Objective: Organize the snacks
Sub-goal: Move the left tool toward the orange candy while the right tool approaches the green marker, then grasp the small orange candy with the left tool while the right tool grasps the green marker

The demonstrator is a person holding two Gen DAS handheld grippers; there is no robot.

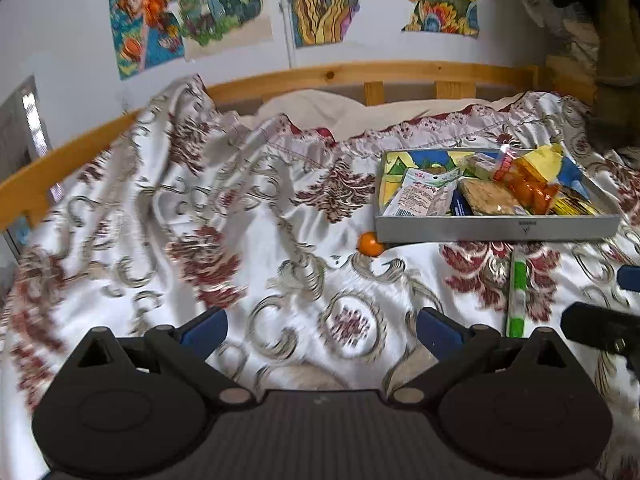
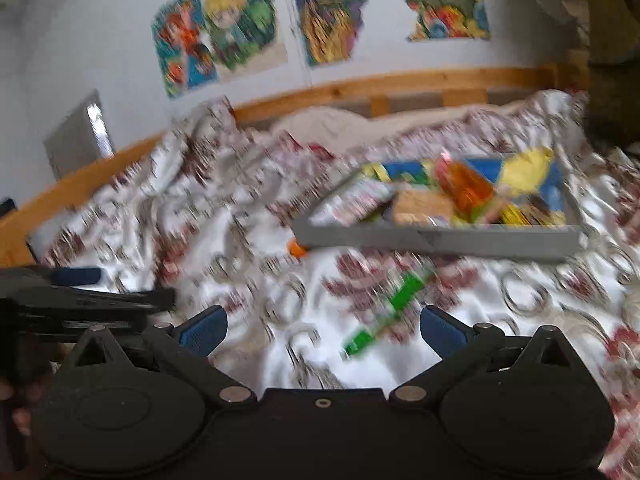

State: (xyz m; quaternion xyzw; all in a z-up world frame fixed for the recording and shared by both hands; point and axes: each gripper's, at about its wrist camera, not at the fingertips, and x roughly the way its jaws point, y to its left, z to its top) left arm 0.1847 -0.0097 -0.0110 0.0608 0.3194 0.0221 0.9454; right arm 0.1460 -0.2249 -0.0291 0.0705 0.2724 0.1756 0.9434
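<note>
A grey tray (image 1: 496,229) on the bed holds several snack packets, among them an orange bag (image 1: 528,188) and a cracker pack (image 1: 486,197). It also shows, blurred, in the right wrist view (image 2: 440,240). A green and white snack stick (image 1: 517,296) lies on the bedspread in front of the tray, and in the right wrist view (image 2: 384,316) it lies just ahead of my fingers. A small orange fruit (image 1: 369,244) rests by the tray's near left corner. My left gripper (image 1: 322,330) is open and empty. My right gripper (image 2: 322,328) is open and empty.
The patterned bedspread (image 1: 240,220) is rumpled, with a raised fold at the back left. A wooden bed rail (image 1: 360,74) runs along the wall with posters. The right gripper's body (image 1: 600,328) shows at the left view's right edge.
</note>
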